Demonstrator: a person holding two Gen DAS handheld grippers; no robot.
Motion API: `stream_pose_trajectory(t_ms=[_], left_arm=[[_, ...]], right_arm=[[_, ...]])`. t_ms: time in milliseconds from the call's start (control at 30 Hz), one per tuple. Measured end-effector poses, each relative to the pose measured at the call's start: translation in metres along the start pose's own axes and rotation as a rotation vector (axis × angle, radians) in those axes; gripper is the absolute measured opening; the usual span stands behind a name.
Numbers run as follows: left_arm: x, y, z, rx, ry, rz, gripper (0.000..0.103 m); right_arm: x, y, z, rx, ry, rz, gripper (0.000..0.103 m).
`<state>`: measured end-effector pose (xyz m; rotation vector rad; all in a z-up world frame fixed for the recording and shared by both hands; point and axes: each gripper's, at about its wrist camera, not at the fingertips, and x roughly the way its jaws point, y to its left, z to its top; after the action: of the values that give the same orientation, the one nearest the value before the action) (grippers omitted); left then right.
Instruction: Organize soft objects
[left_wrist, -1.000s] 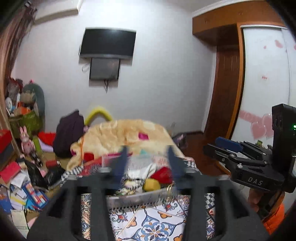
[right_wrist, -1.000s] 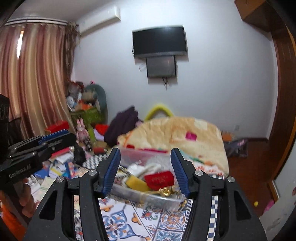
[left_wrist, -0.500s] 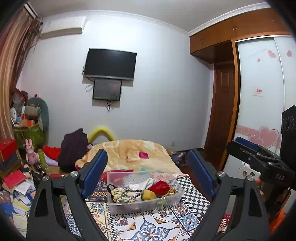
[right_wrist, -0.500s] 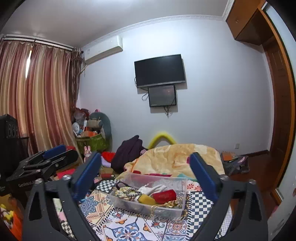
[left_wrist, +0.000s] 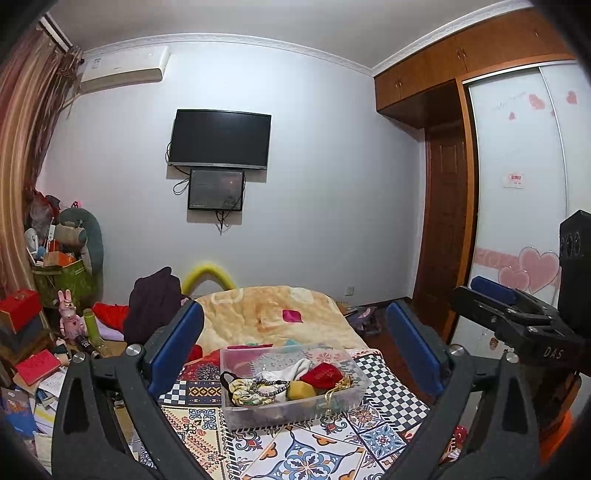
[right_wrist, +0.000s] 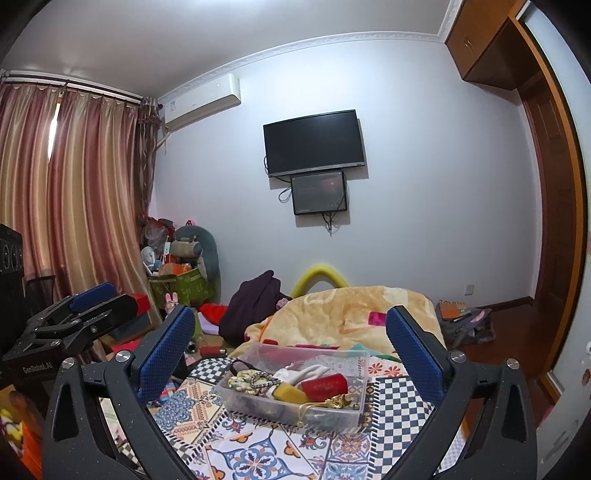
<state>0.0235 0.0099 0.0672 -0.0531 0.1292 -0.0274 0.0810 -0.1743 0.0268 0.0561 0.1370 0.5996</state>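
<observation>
ahead, clear bin (left_wrist: 291, 384) of soft things lay centred before both spread, empty jaws, long axis crosswise, neither gripper nearer.

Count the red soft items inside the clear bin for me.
1 visible: a red pouch lying right of centre in the clear bin, beside the yellow item and white cloth. Others may be buried under the pile.

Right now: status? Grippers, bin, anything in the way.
Left gripper open, empty. Right gripper open, empty. Clear bin on the patterned cloth, soft items inside, untouched. Nothing between either gripper and the bin.
</observation>
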Motion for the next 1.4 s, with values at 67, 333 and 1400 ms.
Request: stream_pose_trajectory(t_ms=[67, 333, 1400], left_arm=[[-0.0012, -0.0006, -0.0001, -0.001, 0.001, -0.005, 0.101], [-0.0021, -0.0019, -0.0019, 0.007, 0.002, 0.002, 0.102], [-0.003, -0.0025, -0.0044, 0.013, 0.013, -0.007, 0.103]], right_arm=[[-0.0007, 0.0006, 0.0006, -0.003, 0.0, 0.001, 0.103], [-0.0043, 0.003, 0.0, -0.015, 0.0, 0.0, 0.103], [-0.0074, 0.0062, 0.0016, -0.025, -0.002, -0.003, 0.103]])
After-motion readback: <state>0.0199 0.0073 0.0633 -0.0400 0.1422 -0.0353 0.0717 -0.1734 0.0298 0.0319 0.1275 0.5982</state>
